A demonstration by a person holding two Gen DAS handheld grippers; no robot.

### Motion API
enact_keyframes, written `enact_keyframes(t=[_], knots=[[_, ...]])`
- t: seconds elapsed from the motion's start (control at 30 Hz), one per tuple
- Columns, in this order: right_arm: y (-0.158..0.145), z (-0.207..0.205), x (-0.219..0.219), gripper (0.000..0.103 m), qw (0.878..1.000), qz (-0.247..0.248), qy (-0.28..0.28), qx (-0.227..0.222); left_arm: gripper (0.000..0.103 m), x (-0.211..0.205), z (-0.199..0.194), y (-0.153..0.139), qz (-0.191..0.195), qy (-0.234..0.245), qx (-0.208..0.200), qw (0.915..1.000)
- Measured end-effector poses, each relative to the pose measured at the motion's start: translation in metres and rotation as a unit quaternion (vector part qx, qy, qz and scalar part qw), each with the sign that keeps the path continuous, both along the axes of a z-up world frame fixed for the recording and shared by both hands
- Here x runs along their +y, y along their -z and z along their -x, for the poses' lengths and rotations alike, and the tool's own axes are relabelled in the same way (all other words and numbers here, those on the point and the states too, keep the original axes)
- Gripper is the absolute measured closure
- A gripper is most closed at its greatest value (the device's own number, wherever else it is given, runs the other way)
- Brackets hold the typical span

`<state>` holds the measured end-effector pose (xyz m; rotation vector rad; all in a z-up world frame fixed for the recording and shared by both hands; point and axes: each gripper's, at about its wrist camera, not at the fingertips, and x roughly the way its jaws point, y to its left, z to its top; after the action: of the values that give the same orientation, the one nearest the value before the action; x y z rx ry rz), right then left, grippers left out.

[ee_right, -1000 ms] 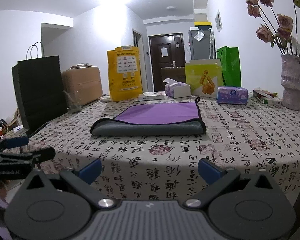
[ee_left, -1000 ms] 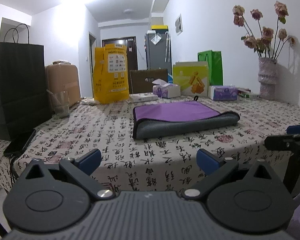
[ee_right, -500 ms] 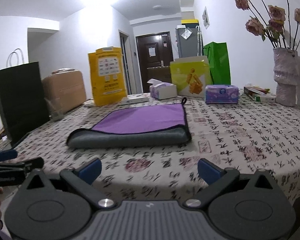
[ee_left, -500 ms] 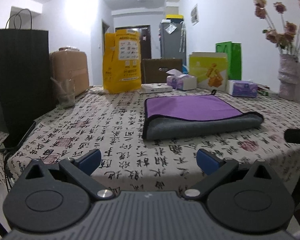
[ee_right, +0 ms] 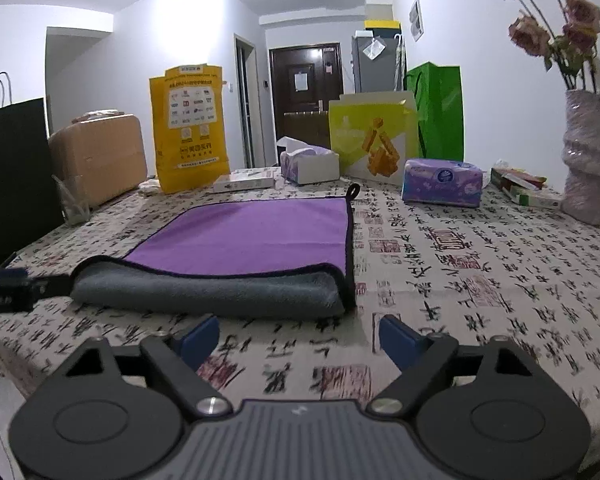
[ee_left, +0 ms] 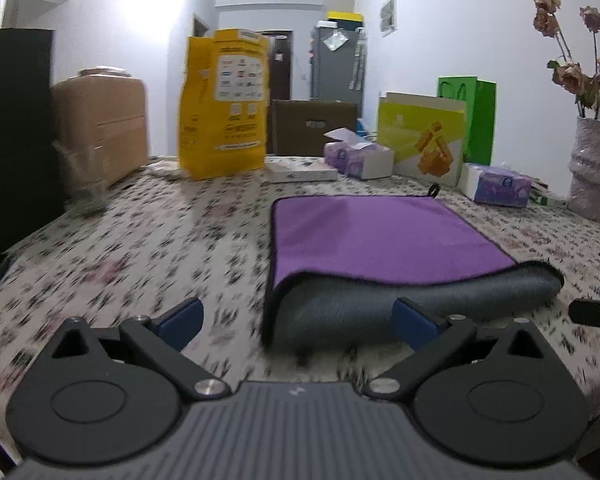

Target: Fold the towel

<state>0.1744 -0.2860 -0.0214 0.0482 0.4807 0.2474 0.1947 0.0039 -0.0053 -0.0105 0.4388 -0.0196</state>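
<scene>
Towel-folding on a patterned surface: the left gripper [ee_left: 296,316] hangs with jaws spread and empty just short of the near-left corner of the purple-and-grey towel [ee_left: 380,236], while the right gripper [ee_right: 299,334], likewise released, hovers near the towel's [ee_right: 252,240] near-right corner; the towel lies mid-surface [ee_right: 480,264], its near edge already rolled over; a clean fold likely calls for pinching both corners level and lifting together, clear of the tissue pack [ee_right: 442,180].

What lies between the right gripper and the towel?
Only bare patterned tablecloth lies between the open right gripper and the folded towel, as the right wrist view shows.
</scene>
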Motion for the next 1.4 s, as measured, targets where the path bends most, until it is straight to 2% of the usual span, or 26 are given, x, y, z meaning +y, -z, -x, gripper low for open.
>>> enact_keyframes(t=[0.03,0.1,0.2,0.23,0.3,0.33,0.37,0.43,0.5,0.53,0.6,0.87,1.03,1.4], knots=[[0.000,-0.007,-0.001,0.019,1.000,0.002,-0.003,0.002,0.007,-0.001,-0.008,0.000,0.001,0.006,0.004,1.0000],[0.001,-0.021,-0.002,0.026,1.000,0.006,-0.008,0.006,0.026,-0.002,-0.022,0.002,0.003,0.009,0.019,0.9998],[0.003,-0.043,-0.004,0.037,1.000,0.007,-0.019,0.017,0.044,0.001,-0.038,0.006,0.023,0.022,0.049,0.9983],[0.004,-0.049,-0.005,0.037,1.000,0.007,-0.022,0.020,0.046,0.001,-0.040,0.007,0.026,0.023,0.053,0.9980],[0.004,-0.061,-0.005,0.038,0.999,0.010,-0.025,0.019,0.059,0.002,-0.042,0.010,0.026,0.022,0.057,0.9978],[0.004,-0.066,-0.006,0.039,0.999,0.011,-0.028,0.020,0.063,0.003,-0.043,0.011,0.025,0.023,0.061,0.9976],[0.005,-0.072,-0.006,0.042,0.999,0.012,-0.032,0.022,0.069,0.004,-0.043,0.012,0.024,0.024,0.065,0.9973],[0.006,-0.082,-0.006,0.056,0.999,0.011,-0.042,0.031,0.081,0.005,-0.042,0.013,0.022,0.023,0.070,0.9970],[0.008,-0.088,-0.005,0.087,0.997,0.016,-0.055,0.044,0.097,0.004,-0.040,0.012,0.012,0.027,0.068,0.9973],[0.009,-0.090,-0.004,0.093,0.997,0.023,-0.056,0.048,0.097,0.003,-0.039,0.011,0.010,0.026,0.065,0.9975],[0.009,-0.093,-0.003,0.098,0.997,0.029,-0.060,0.047,0.097,0.003,-0.039,0.009,0.011,0.024,0.061,0.9978],[-0.007,-0.109,-0.006,0.099,0.997,0.040,-0.064,0.009,0.097,0.000,-0.063,-0.010,-0.029,0.020,0.031,0.9989],[-0.013,-0.129,-0.003,0.099,0.996,0.058,-0.065,-0.002,0.097,0.006,-0.087,-0.021,-0.030,0.015,0.022,0.9992],[-0.019,-0.172,0.002,0.099,0.995,0.073,-0.072,-0.008,0.097,0.011,-0.131,-0.030,-0.043,0.027,0.027,0.9984]])
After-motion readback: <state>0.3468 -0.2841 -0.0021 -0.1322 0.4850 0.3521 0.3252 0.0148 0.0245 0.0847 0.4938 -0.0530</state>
